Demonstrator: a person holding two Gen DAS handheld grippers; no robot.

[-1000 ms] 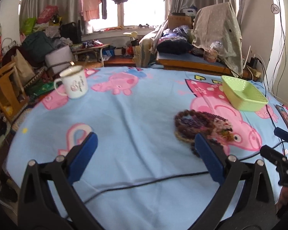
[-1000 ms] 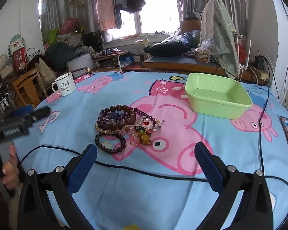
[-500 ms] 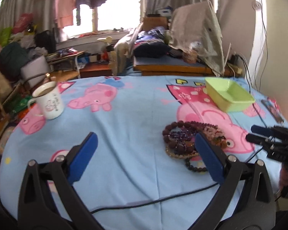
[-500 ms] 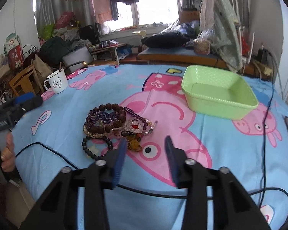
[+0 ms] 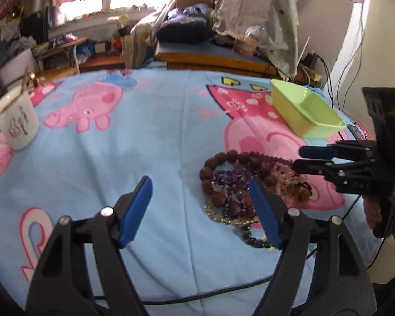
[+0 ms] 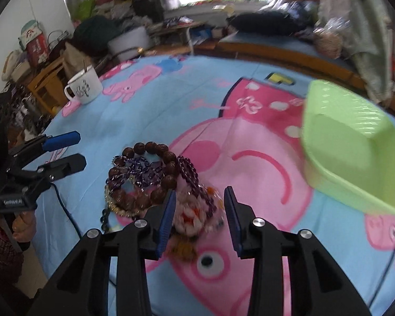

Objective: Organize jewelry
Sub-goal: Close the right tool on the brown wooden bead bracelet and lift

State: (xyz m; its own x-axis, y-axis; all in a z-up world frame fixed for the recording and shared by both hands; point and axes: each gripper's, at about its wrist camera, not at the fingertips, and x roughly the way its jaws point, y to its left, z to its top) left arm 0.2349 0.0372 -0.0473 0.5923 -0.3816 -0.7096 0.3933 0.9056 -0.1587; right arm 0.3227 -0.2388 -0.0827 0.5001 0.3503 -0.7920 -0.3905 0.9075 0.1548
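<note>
A pile of bead bracelets [image 5: 237, 184], brown, purple, pale and dark, lies on the blue cartoon tablecloth. My left gripper [image 5: 200, 202] hovers just left of the pile. Its jaws are closing, and only the pile's left edge shows between them, untouched. From the right wrist view the pile [image 6: 144, 176] sits just ahead, with the left gripper [image 6: 80, 149] to its left. My right gripper [image 6: 199, 210] hangs over the pale beads with its jaws narrowed to a small gap and gripping nothing. It also appears from the side as the right gripper [image 5: 300, 159]. A light green basket [image 5: 302, 110] stands behind the pile.
A white mug [image 5: 15, 123] with a spoon stands at the table's far left. A phone [image 5: 355, 131] lies beside the basket. A black cable [image 5: 197, 297] runs along the near edge. A person's hand [image 6: 23, 223] holds the left gripper. Cluttered furniture stands behind the table.
Both grippers have moved in toward the bracelet pile and tilted down. The right jaws went from wide to a narrow gap. The left jaws have narrowed somewhat.
</note>
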